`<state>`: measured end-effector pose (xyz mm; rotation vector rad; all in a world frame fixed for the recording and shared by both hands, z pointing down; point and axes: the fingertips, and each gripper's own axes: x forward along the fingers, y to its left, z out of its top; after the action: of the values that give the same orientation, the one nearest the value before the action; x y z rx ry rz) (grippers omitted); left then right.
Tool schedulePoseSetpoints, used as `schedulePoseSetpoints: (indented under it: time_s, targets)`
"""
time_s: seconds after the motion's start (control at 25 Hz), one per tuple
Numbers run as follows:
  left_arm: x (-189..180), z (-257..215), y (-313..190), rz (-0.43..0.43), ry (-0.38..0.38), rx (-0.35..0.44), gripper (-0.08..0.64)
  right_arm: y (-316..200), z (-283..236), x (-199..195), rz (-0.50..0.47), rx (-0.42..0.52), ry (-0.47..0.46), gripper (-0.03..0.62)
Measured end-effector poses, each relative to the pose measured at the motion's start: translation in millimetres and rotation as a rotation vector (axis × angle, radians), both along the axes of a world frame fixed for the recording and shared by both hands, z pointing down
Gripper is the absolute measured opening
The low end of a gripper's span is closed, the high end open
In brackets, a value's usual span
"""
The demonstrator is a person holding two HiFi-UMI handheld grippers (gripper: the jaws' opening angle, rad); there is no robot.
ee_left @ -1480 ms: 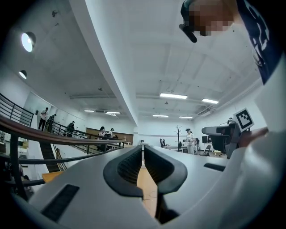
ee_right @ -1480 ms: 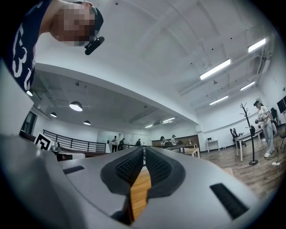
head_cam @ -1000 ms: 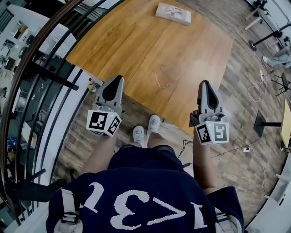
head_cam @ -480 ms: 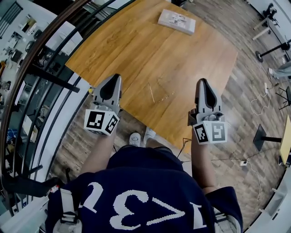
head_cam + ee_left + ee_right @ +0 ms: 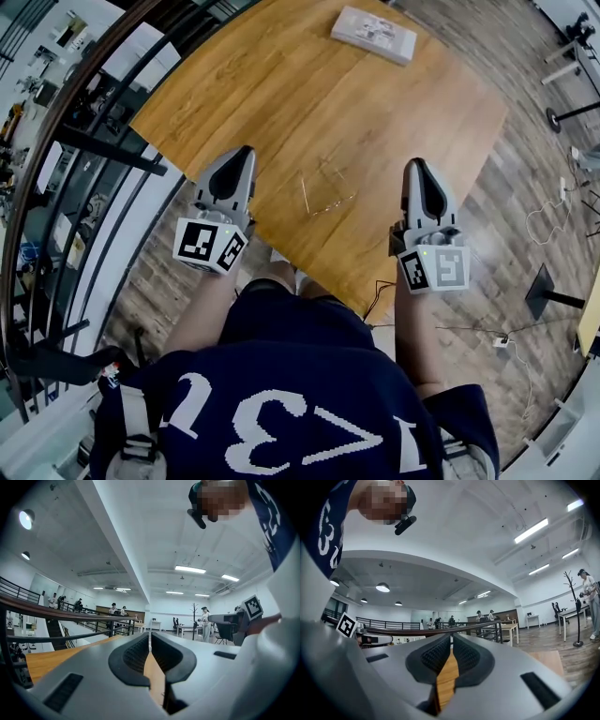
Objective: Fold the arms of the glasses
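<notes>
Thin-framed glasses [image 5: 324,190] lie on the wooden table [image 5: 281,84], arms spread open, between the two grippers in the head view. My left gripper [image 5: 239,153] hovers over the table's near left edge, left of the glasses, jaws shut and empty. My right gripper [image 5: 415,166] hangs to the right of the glasses, also shut with nothing held. In the left gripper view the left gripper's [image 5: 149,634] jaws meet at the tips; in the right gripper view the right gripper's [image 5: 451,637] jaws likewise meet. Neither gripper view shows the glasses.
A flat white box [image 5: 373,34] lies at the table's far edge. A dark railing [image 5: 84,150] runs along the left of the table. Cables [image 5: 487,328] and a stand base [image 5: 548,291] are on the floor to the right. People stand far off in the hall.
The person has stepped toward the table; it and the glasses now sit closer and lower in the head view. Both grippers stay shut and now reach over the table's near edge.
</notes>
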<state>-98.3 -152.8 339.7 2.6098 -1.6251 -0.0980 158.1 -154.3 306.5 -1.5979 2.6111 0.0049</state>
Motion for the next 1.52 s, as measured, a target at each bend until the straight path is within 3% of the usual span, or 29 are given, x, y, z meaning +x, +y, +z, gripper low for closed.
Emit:
schedulePoseSetpoints:
  time_s: [0.2,0.32,0.64,0.84,1.0,1.28,1.52]
  targets:
    - [9.6,8.4,-14.1,0.047,0.011,-0.024,0.028,-7.8,11.3,-8.2,-0.009,-0.045,0.011,0.035]
    - [14.7,16.7,-20.1,0.075,0.004,-0.035,0.028,-6.7,30.2,-20.1,-0.039,-0.089,0.069,0.035]
    - [21.7,49.3,-28.2,0.128,-0.004,-0.082,0.028,16.1,146.5,-55.1,-0.084,-0.385,0.15,0.037]
    - [26.2,63.5,-33.0,0.162,-0.019,-0.101,0.028,40.2,217.9,-64.4,-0.087,-0.683,-0.087,0.075]
    - [27.5,77.6,-36.4,0.178,-0.025,-0.126,0.028,50.0,248.1,-67.1,-0.043,-0.839,-0.27,0.083]
    - [29.7,90.9,-36.0,0.198,-0.034,-0.159,0.028,53.1,283.3,-69.4,0.023,-1.002,-0.527,0.112]
    - [27.0,94.0,-40.7,0.197,-0.044,-0.166,0.028,47.4,291.8,-72.6,0.049,-1.066,-0.69,0.114]
